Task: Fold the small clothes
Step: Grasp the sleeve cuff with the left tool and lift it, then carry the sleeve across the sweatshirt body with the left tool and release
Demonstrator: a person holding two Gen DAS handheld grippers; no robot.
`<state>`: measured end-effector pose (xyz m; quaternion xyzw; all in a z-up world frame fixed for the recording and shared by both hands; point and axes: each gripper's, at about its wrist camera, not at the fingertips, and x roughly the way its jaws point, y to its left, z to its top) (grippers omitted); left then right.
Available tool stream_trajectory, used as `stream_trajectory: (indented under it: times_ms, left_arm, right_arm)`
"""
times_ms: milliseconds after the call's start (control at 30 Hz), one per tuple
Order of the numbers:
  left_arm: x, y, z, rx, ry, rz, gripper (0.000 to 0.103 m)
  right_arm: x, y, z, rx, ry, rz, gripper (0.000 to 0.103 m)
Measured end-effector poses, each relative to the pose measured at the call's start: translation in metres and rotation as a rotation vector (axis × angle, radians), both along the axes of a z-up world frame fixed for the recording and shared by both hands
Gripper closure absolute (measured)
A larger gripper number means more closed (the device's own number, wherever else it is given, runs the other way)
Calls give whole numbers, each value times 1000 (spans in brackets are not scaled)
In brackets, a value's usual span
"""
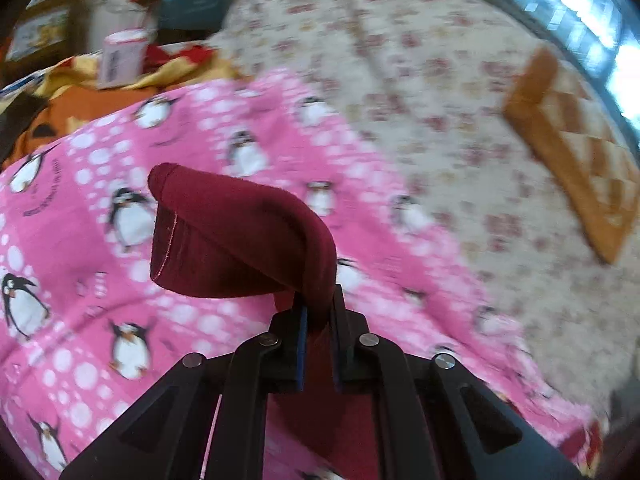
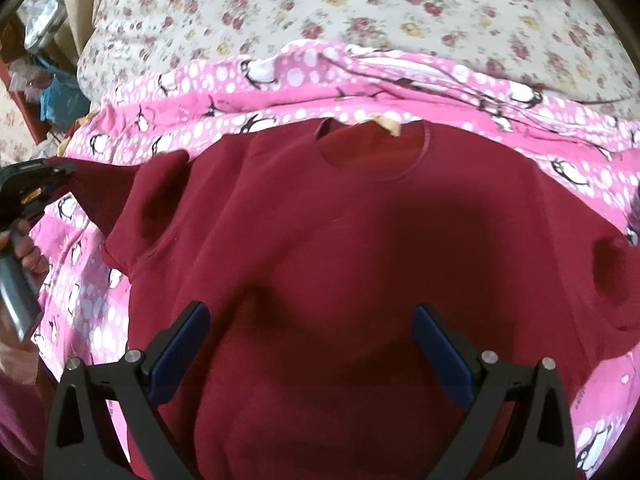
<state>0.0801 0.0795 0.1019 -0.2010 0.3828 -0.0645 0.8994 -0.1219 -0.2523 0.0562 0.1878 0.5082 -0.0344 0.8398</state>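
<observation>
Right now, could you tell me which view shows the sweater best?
The right wrist view: the sweater lies spread out, neckline and body visible. The left wrist view shows only its sleeve, pinched in the left gripper.

Left gripper clamped on cloth, right gripper spread wide

From its own wrist view the left gripper [image 1: 318, 320] fills the bottom centre of the frame, jaws drawn together on a fold of the maroon sleeve [image 1: 240, 236], which arches up and to the left from the pads. In the right wrist view the same tool shows at the left edge, with the person's left hand [image 2: 24, 248] wrapped round its handle. The right gripper [image 2: 310, 316] sits at the bottom of its frame, angled downward, blue pads [image 2: 182, 350] far apart with nothing pinched between them.
</observation>
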Motion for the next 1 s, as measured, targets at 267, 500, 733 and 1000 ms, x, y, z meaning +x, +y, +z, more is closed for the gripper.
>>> stream_trajectory:
  times_ms: [267,500,733,1000]
  left_arm:
    - [-49,-78,23,-60,-27,-282,103]
    - [-93,-158,7,-42,16,-495,103]
    - [-120,-217,-44,53,114,-690,81]
    - [-139,-193,-20,71,111,-686,66]
  right_arm:
    - [-18,-20,14,14,-31,-59,0]
    - [-40,-41,22,-26,-40,-117,0]
    - [-57,-65,11,-16,5,-159,0]
    - [-68,-71,5,0,13,-164,0]
